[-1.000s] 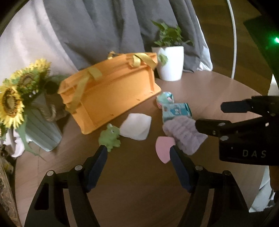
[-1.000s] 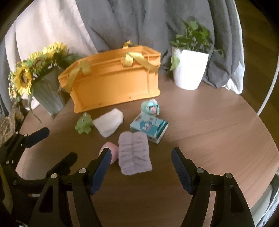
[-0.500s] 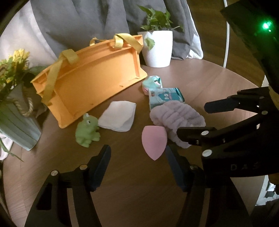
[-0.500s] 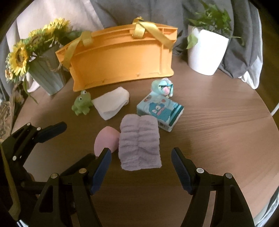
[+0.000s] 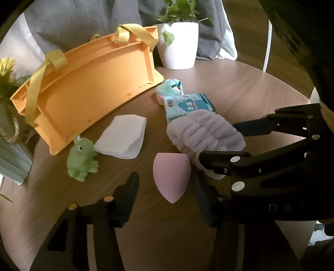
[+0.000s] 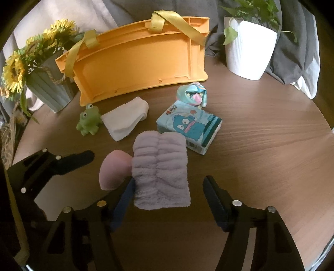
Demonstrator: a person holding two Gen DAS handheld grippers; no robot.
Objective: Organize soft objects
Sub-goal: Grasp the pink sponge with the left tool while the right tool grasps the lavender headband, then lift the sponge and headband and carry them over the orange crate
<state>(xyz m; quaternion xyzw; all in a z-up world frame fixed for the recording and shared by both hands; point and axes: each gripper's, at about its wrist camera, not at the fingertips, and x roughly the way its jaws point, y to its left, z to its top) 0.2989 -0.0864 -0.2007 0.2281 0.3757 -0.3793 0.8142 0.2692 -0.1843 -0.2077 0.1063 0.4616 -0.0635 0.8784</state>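
Both grippers spread wide: left (image 5: 166, 190) straddling pink sponge (image 5: 171, 176), right (image 6: 168, 191) straddling lilac towel (image 6: 160, 168) beside it.

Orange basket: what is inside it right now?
Cannot tell. The orange basket shows only its outer wall and yellow straps; its interior is hidden in both views.

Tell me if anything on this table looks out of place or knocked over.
Yes: the orange basket at the back lies tipped on its side, its yellow straps hanging, so nothing can be dropped in. The soft items sit loose in front of it.
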